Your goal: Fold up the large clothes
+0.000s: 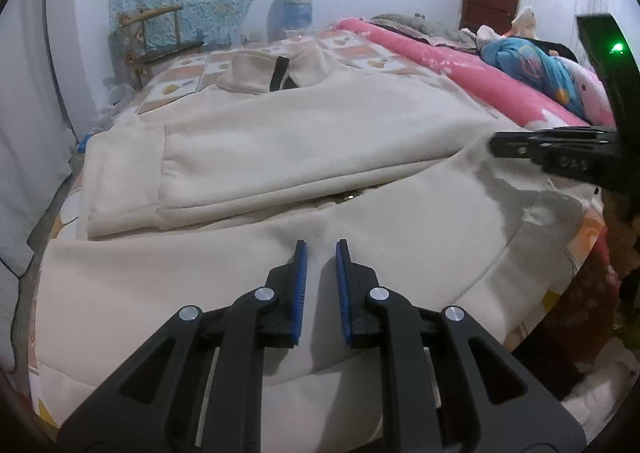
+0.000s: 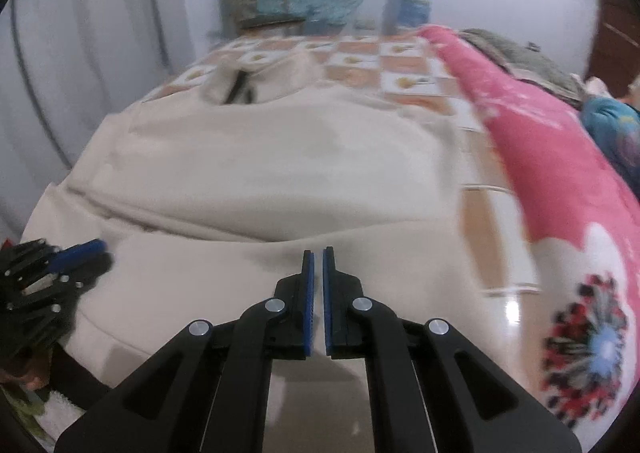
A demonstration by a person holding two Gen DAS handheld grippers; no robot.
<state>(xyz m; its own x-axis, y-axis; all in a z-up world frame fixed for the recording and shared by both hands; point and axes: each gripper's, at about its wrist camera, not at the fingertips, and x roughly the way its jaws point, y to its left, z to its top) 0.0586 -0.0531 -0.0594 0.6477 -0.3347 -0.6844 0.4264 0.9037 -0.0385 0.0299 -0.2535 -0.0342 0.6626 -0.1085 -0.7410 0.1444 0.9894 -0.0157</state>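
Two grippers over cream sweatshirt [image 1: 320, 141]; left gripper [image 1: 321, 249] slightly parted, empty; right gripper [image 2: 318, 255] closed, empty

Both wrist views close over sweatshirt [image 1: 320, 141]

Cream sweatshirt [image 1: 304, 141], pink floral blanket [image 1: 448, 69], orange-and-white checked bedsheet [image 2: 404, 69].

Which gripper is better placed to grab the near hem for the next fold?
Probably left: the left gripper hovers slightly open over the cream hoodie. The right gripper is shut nearer its right edge.
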